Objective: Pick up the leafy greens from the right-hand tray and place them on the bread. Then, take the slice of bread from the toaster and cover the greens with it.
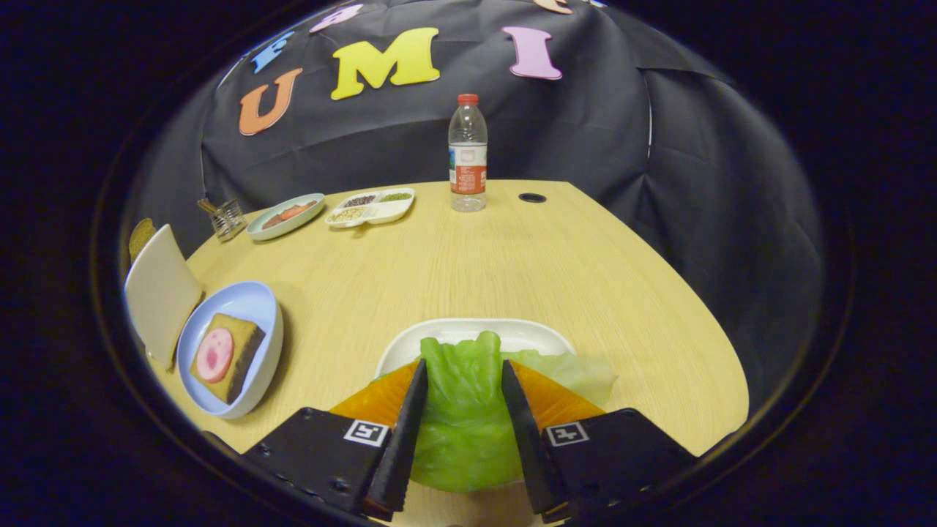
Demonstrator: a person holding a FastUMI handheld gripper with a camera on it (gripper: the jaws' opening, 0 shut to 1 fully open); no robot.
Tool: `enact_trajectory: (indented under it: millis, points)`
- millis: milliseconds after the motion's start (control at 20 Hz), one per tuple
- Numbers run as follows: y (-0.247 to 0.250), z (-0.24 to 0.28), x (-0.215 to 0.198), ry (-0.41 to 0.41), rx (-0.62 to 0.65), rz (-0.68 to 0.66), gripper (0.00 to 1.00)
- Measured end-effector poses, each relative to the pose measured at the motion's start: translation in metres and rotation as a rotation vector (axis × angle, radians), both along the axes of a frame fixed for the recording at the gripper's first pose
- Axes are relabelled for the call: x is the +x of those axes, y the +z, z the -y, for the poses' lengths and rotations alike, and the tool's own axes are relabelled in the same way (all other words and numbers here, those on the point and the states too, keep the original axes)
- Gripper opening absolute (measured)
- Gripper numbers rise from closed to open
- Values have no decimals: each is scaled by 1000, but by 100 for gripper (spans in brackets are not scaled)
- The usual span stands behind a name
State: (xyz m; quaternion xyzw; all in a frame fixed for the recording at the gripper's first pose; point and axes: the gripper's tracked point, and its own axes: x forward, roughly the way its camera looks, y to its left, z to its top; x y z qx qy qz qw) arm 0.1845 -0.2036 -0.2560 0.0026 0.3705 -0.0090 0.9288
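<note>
A green lettuce leaf [463, 417] sits bunched between my two fingers, and my gripper [463, 366] is shut on it, just over the near edge of the white tray [468, 331]. A second, paler leaf [578, 375] lies on the tray beside the right finger. Far to the left of the fingers, a slice of bread [233, 357] topped with a pink round of ham [214, 355] rests on a light blue plate [252, 300]. Behind that plate stands the white toaster [159, 293], with a brown slice of bread [140, 237] poking out of its top.
At the table's far edge stand a clear water bottle [468, 154] with a red cap, a divided white dish of seeds [371, 206], a pale green plate [285, 215] with reddish pieces, and a small metal rack [228, 217]. A cable hole [532, 197] lies beside the bottle.
</note>
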Motion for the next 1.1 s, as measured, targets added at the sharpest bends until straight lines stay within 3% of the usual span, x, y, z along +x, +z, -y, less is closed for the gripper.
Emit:
enact_trajectory:
  millis: [50, 200, 250, 300, 1100]
  points:
    - [0, -2, 1, 13, 1, 7, 63]
    - [0, -9, 2, 20, 41, 20, 21]
    - [-2, -8, 3, 9, 47, 18, 20]
    - [0, -9, 3, 2, 52, 24, 1]
    - [79, -22, 3, -17, 186, 240, 1]
